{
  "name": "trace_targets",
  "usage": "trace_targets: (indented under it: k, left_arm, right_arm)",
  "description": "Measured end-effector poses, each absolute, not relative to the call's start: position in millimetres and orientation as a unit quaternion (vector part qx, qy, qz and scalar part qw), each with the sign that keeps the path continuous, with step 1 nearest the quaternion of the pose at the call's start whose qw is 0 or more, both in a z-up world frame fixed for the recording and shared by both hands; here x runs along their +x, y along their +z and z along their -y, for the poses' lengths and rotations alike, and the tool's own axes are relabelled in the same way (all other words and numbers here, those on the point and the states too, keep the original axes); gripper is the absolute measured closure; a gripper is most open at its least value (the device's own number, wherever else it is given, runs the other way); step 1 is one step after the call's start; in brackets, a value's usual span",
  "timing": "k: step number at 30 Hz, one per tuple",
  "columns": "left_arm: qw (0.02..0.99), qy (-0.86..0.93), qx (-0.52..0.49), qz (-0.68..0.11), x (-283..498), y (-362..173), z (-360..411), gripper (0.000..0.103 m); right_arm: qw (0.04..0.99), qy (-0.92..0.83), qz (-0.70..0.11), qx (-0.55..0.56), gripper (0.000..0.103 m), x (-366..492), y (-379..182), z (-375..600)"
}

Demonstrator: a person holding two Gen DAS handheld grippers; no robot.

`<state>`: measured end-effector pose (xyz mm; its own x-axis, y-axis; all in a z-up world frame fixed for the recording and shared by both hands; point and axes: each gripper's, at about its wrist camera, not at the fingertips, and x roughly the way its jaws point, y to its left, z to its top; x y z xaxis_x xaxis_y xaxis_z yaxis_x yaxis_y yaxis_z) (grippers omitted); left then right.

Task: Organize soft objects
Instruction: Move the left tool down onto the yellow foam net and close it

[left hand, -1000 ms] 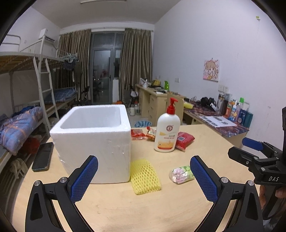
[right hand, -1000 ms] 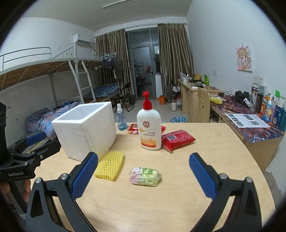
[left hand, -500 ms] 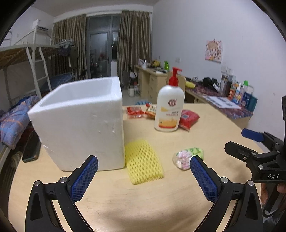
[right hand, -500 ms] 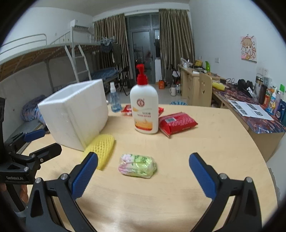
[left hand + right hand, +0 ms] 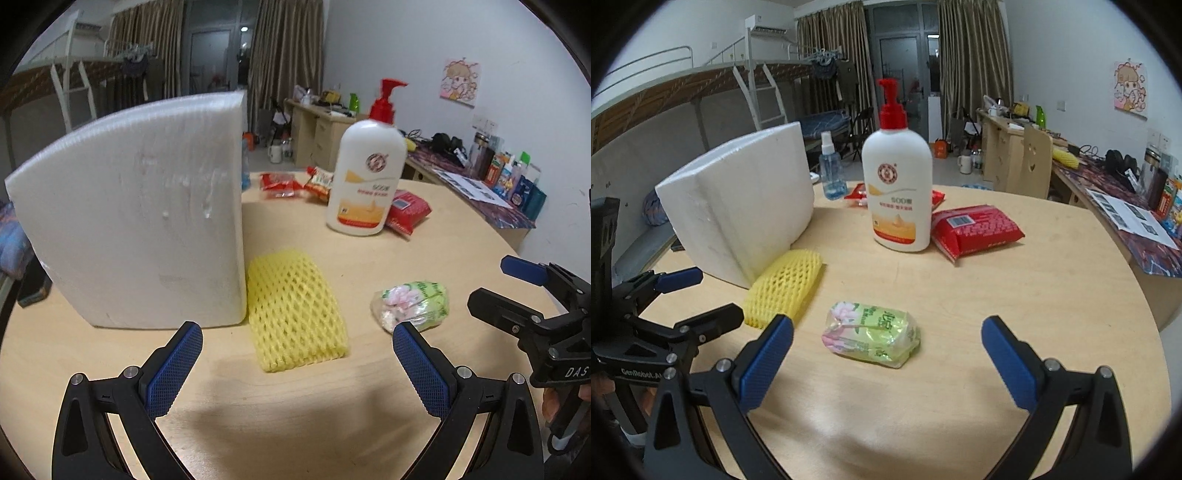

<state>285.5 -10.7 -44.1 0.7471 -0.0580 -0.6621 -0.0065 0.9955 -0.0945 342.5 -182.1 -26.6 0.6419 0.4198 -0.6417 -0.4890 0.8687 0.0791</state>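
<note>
A: Your left gripper (image 5: 297,350) is spread wide, holding nothing; the yellow foam net (image 5: 295,312) lies flat just ahead, touching the white foam box (image 5: 140,221).

B: Your right gripper (image 5: 886,343) is equally spread, the green tissue pack (image 5: 871,334) between its fingers. Behind stand the lotion bottle (image 5: 899,184), red packet (image 5: 975,227) and spray bottle (image 5: 832,170).

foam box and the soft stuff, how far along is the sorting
Nothing looks sorted yet. The yellow foam net lies on the table against the white foam box, and the green tissue pack lies apart from it. Neither is in hand: the left tool is open in front of the net, the right tool open in front of the tissue pack. Picking up and placing both is left.
</note>
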Motion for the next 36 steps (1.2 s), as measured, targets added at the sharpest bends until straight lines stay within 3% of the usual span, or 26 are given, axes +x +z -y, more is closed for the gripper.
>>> trace_targets:
  k: [22, 26, 29, 36]
  left_arm:
    - [0.91, -0.002, -0.039, -0.414, 320, -79, 14, 0.002]
    - [0.906, -0.003, -0.036, -0.422, 323, -84, 15, 0.007]
    - [0.902, -0.002, -0.039, -0.429, 326, -87, 14, 0.017]
    - [0.901, 0.007, -0.032, -0.433, 329, -91, 14, 0.03]
  right_arm:
    - [0.88, 0.284, -0.379, -0.043, 0.0, 365, -48, 174]
    - [0.876, 0.283, -0.388, -0.039, 0.0, 373, -52, 174]
    - [0.873, 0.284, -0.395, -0.041, 0.0, 377, -55, 172]
    - [0.867, 0.288, -0.404, -0.047, 0.0, 382, -60, 168]
